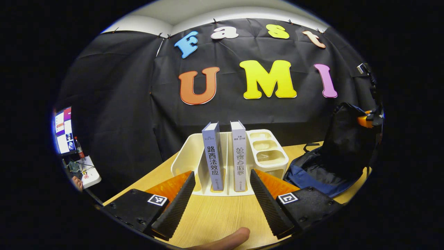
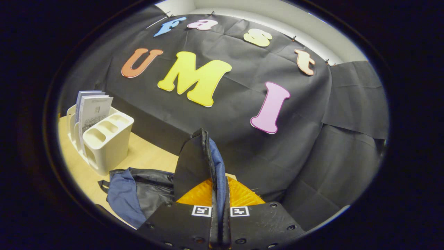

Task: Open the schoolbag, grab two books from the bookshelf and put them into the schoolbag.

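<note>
**Op:** Logging this moment from my station. My left gripper point(image 1: 222, 199) stands released, fingers spread wide, low over the wooden table point(image 1: 215, 215). Between the fingers, straight ahead, I see the cream bookshelf point(image 1: 189, 158) with two books upright in its slots.

**Obs:** Which books, and how do they stand?

**Op:** The left book point(image 1: 212, 156), lavender-grey spine, leans slightly left. The right book point(image 1: 238, 156), paler spine, is nearly vertical, just beside it with a divider between them. Neither is touched by my fingers; both are well ahead of the fingertips. To the right of the books, the shelf has a block of small cup compartments point(image 1: 267, 152).

**Obs:** A thumb in frame?

**Op:** A fingertip of the person's hand point(image 1: 227, 239) shows at the bottom edge of the left gripper view.

**Obs:** Schoolbag?

**Op:** The schoolbag point(image 1: 341, 149) sits on the table right of the shelf, black with a blue lining; its upper part is lifted high. In the right gripper view, my right gripper point(image 2: 219, 222) is clenched on a raised flap of the schoolbag point(image 2: 197, 163): both fingers press on the fabric edge with its zipper point(image 2: 209, 156) running up between them. The rest of the bag lies slumped on the table below left, blue lining showing.

**Obs:** Shelf from that side?

**Op:** Bookshelf point(image 2: 107, 139) at far left, near the bag but apart from it, books point(image 2: 92, 111) standing behind the cups.
</note>
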The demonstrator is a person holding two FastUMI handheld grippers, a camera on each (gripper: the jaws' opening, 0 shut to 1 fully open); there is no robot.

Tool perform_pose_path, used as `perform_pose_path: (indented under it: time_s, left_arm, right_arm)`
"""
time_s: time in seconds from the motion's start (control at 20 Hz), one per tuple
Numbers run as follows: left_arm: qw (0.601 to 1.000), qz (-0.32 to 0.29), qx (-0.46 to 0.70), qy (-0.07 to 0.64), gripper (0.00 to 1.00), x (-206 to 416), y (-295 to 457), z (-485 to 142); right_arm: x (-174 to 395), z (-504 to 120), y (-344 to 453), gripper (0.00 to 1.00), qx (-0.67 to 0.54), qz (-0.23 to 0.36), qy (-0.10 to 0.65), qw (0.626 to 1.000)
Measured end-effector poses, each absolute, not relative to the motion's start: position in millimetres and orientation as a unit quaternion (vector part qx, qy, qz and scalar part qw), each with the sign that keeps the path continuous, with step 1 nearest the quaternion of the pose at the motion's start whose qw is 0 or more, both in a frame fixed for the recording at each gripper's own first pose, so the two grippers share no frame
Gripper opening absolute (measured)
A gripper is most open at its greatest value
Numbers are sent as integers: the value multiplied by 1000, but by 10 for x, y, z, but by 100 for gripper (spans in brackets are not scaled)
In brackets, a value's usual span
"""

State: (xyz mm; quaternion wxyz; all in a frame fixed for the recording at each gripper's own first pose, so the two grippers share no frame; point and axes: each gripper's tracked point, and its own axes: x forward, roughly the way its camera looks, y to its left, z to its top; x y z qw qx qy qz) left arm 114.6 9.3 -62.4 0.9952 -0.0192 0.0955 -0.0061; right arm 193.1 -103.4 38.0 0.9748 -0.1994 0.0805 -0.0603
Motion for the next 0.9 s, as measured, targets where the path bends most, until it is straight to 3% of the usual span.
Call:
perform_pose_path:
  time_s: [0.6,0.9]
  left_arm:
    - [994,-64,-31,82,99,2181,-169,262]
    - [987,-88,-25,134,98,2637,-300,334]
  right_arm:
    - [1928,377,-1256,5,-184,-38,81,979]
    - [1914,348,-1276,5,-179,-31,82,980]
